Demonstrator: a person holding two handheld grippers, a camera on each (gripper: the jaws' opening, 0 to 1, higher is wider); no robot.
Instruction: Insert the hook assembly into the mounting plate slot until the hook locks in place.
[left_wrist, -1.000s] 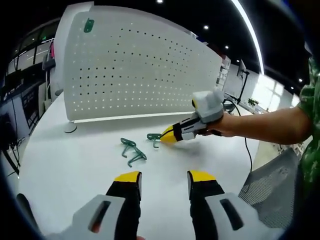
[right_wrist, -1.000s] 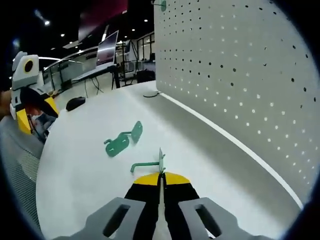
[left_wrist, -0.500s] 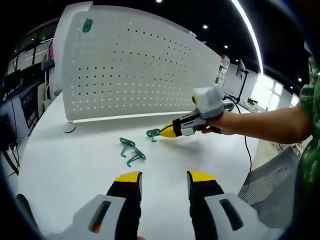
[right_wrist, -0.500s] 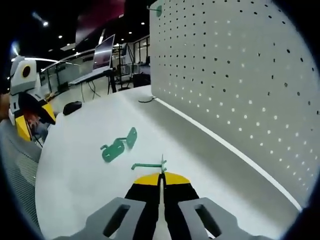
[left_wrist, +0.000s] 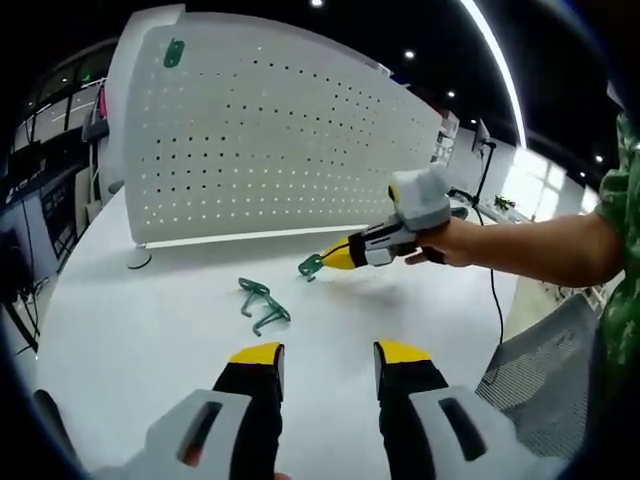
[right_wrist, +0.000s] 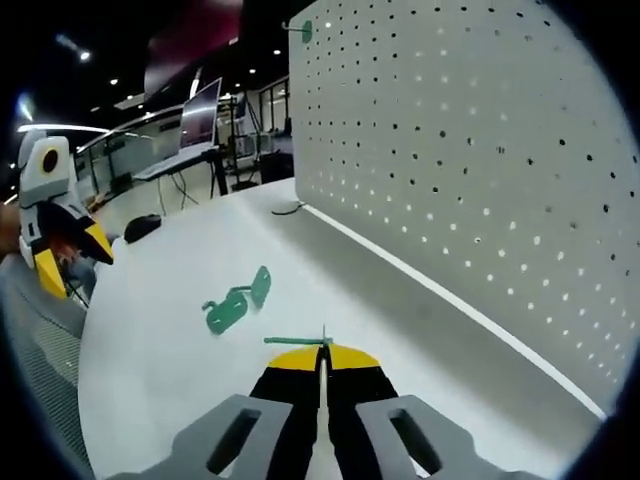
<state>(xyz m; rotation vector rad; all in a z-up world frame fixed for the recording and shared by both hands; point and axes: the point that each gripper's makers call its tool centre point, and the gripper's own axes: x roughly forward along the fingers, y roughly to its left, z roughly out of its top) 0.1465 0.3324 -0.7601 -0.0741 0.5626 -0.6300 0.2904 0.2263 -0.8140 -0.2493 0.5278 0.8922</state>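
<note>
My right gripper (right_wrist: 322, 350) (left_wrist: 338, 260) is shut on a green hook (right_wrist: 297, 341) (left_wrist: 311, 265) and holds it lifted a little above the white table, in front of the white pegboard (left_wrist: 270, 140) (right_wrist: 480, 170). Two more green hooks (left_wrist: 261, 305) (right_wrist: 236, 302) lie together on the table. Another green hook (left_wrist: 174, 52) (right_wrist: 303, 30) hangs at the pegboard's top corner. My left gripper (left_wrist: 328, 357) stands open over the near part of the table with nothing between its fingers; it appears in the right gripper view as a yellow-tipped gripper (right_wrist: 62, 258) at the left.
The white table (left_wrist: 140, 340) runs up to the pegboard's foot (left_wrist: 140, 256). A grey mesh chair (left_wrist: 545, 375) stands at the right edge. Desks with a monitor (right_wrist: 200, 105) and a dark mouse-like object (right_wrist: 140, 228) lie beyond the table's far end.
My right gripper has raised the green hook off the table and carried it a little toward the pegboard. The left gripper and the two loose hooks stay put.
</note>
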